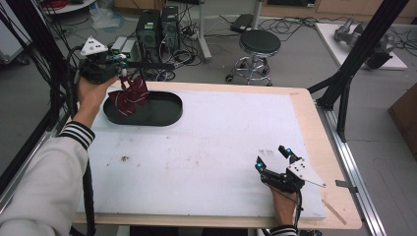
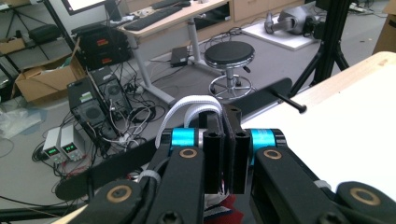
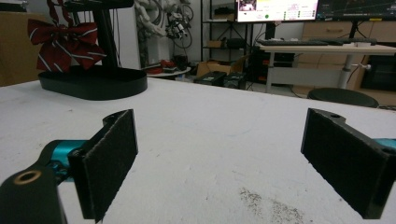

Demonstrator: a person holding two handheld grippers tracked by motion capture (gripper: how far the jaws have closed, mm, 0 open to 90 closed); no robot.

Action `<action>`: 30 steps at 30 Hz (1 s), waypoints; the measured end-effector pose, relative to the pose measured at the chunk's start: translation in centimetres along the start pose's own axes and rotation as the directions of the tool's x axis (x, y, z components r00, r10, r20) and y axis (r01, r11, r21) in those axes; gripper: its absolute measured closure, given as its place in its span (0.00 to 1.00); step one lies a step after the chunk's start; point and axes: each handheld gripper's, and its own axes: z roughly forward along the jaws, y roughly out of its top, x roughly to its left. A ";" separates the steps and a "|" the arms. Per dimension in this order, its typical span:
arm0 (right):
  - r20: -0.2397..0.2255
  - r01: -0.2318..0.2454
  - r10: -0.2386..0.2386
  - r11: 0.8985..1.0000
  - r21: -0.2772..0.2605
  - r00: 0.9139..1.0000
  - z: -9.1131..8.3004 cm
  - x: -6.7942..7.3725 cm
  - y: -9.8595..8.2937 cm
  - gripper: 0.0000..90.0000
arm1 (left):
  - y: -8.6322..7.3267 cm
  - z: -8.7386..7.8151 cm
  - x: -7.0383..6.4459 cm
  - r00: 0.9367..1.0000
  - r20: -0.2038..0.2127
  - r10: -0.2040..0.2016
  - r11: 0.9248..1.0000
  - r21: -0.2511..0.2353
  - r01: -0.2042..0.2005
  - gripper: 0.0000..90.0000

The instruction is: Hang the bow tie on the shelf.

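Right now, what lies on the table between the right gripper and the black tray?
Nothing stands there. In the high view, bare white table surface runs from the right gripper to the black tray; the right gripper view shows the same, with some dark specks.

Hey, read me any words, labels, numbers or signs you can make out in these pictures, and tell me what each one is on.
None can be read.
Monitor: text and graphs on screen, too small and blurred.
Two small grey boxes on the floor: green lit digits, too blurred.
Bow tie: stripes, no lettering.
Grippers, black tray, stool: no legible labels.
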 end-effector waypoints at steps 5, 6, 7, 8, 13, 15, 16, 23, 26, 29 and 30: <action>-0.002 -0.002 0.002 1.000 0.000 1.000 0.0 0.0 0.0 0.11 | 0.6 0.4 0.6 1.000 -0.004 -0.003 1.000 -0.021 0.003 0.97; -0.001 -0.002 0.002 1.000 0.000 1.000 0.0 0.0 0.0 0.11 | 0.7 0.5 0.7 1.000 0.000 -0.005 1.000 -0.027 0.005 0.97; -0.001 -0.002 0.002 1.000 0.000 1.000 0.0 0.0 0.0 0.11 | 0.7 0.5 0.7 1.000 0.000 -0.005 1.000 -0.027 0.005 0.97; 0.000 -0.001 0.001 1.000 0.000 1.000 0.0 0.0 0.0 0.11 | 0.9 0.8 1.0 1.000 -0.006 -0.001 0.999 -0.032 0.001 0.97; 0.000 0.000 0.000 1.000 0.000 1.000 0.0 0.0 0.0 0.11 | 1.2 1.2 1.7 1.000 -0.016 -0.005 0.999 -0.034 0.005 0.97; 0.000 0.000 0.000 1.000 0.000 1.000 0.0 0.0 0.0 0.11 | 1.3 1.4 2.1 1.000 -0.025 -0.006 0.999 -0.036 0.005 0.97; 0.000 0.000 0.000 1.000 0.000 1.000 0.0 0.0 0.0 0.11 | 1.4 1.8 2.5 0.999 -0.027 -0.022 0.999 -0.047 0.021 0.97; 0.003 0.001 -0.001 1.000 -0.005 1.000 0.0 -0.1 0.0 0.11 | 1.3 3.5 3.5 0.999 -0.023 -0.041 0.998 -0.042 0.040 0.97; 0.005 0.001 0.000 1.000 -0.001 1.000 0.0 0.0 0.0 0.11 | 1.2 4.0 3.8 0.999 -0.010 -0.049 0.998 -0.044 0.048 0.97; 0.006 -0.001 0.001 1.000 0.000 1.000 0.0 0.0 0.0 0.11 | 1.2 4.0 3.7 0.999 -0.003 -0.040 0.998 -0.051 0.040 0.97; 0.006 -0.001 0.001 1.000 0.000 1.000 0.0 0.0 0.0 0.11 | 1.2 4.0 3.7 0.999 -0.012 -0.033 0.998 -0.048 0.032 0.97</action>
